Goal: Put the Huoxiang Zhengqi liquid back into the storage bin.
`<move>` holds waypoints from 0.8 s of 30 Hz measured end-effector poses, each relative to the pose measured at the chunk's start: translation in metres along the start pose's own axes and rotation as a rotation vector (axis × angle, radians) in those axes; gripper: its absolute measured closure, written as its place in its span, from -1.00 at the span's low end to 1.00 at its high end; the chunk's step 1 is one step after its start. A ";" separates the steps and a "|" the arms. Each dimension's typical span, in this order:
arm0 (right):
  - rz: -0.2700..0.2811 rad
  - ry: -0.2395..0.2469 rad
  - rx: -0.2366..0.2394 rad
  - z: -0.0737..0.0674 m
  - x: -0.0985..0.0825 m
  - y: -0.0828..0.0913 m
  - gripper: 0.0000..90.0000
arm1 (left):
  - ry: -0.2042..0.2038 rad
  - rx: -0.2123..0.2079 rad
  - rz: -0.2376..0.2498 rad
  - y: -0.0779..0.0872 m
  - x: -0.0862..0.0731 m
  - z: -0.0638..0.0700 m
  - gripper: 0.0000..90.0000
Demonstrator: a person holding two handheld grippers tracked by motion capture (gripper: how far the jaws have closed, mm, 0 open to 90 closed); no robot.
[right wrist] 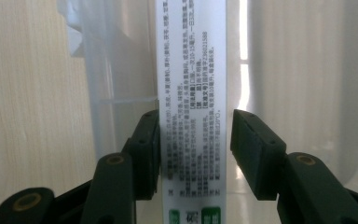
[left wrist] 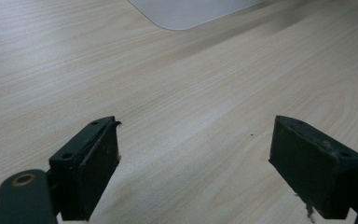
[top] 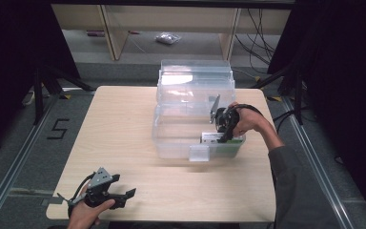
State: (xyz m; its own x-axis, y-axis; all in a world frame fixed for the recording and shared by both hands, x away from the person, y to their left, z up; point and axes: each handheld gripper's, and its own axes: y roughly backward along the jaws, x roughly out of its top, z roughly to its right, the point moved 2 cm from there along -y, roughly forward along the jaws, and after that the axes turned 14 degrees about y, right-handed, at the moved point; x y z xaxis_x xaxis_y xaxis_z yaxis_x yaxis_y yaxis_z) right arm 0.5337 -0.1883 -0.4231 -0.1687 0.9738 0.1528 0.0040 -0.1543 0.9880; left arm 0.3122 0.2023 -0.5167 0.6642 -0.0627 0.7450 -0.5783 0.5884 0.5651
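A clear plastic bin (top: 171, 138) stands on the wooden table with its lid (top: 195, 78) swung up at the back. In its front right corner lies a long white carton with green ends (top: 211, 139) and small print (right wrist: 191, 70). My right gripper (top: 225, 136) reaches down into the bin and straddles that carton. In the right gripper view my right gripper (right wrist: 196, 140) is open: one pad sits at the carton's edge, the other stands a little off it. Near the front left edge of the table, my left gripper (top: 122, 186) rests low and open over bare wood, and the left gripper view shows the same, my left gripper (left wrist: 193, 154) holding nothing.
A clear latch flap (top: 199, 153) hangs from the bin's front wall. The bin's rounded corner (left wrist: 186, 14) lies ahead in the left gripper view. Beyond the table are wooden shelf legs (top: 114, 33), a small bag (top: 167, 38) on the floor and cables (top: 259, 33).
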 end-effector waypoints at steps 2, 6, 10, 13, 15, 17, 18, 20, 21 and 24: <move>0.013 -0.021 -0.010 -0.001 0.000 0.005 0.15 | -0.003 -0.002 0.001 0.000 0.000 0.000 -0.67; 0.032 -0.048 -0.041 -0.001 -0.003 0.016 0.07 | -0.002 0.001 -0.001 0.000 0.000 0.000 -0.67; 0.062 -0.098 -0.067 -0.003 -0.004 0.024 0.03 | -0.002 0.001 -0.001 0.000 0.000 0.000 -0.67; 0.080 -0.146 -0.096 -0.003 -0.006 0.033 -0.05 | 0.000 0.001 0.001 0.000 0.000 0.000 -0.67; 0.118 -0.162 -0.115 -0.004 -0.007 0.040 -0.06 | 0.000 0.001 0.001 0.000 0.000 0.000 -0.67; 0.146 -0.202 -0.128 -0.007 -0.008 0.045 -0.08 | 0.000 0.002 0.002 0.000 0.000 0.000 -0.67; 0.159 -0.201 -0.131 -0.007 -0.008 0.046 -0.09 | -0.004 0.001 0.002 0.000 0.000 0.000 -0.67; 0.173 -0.214 -0.138 -0.009 -0.008 0.049 -0.11 | -0.002 0.003 0.000 0.000 0.000 0.000 -0.67; 0.184 -0.238 -0.143 -0.011 -0.008 0.050 -0.13 | -0.002 0.003 0.000 0.000 0.000 0.000 -0.67; 0.199 -0.235 -0.156 -0.011 -0.010 0.051 -0.17 | -0.001 0.003 0.002 0.000 0.000 0.000 -0.67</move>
State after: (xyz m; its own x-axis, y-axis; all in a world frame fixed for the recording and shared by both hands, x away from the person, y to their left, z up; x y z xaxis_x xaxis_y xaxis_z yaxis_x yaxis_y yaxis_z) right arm 0.5246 -0.2077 -0.3741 0.0521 0.9312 0.3608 -0.1396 -0.3509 0.9259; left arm 0.3123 0.2023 -0.5165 0.6626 -0.0629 0.7463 -0.5808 0.5859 0.5651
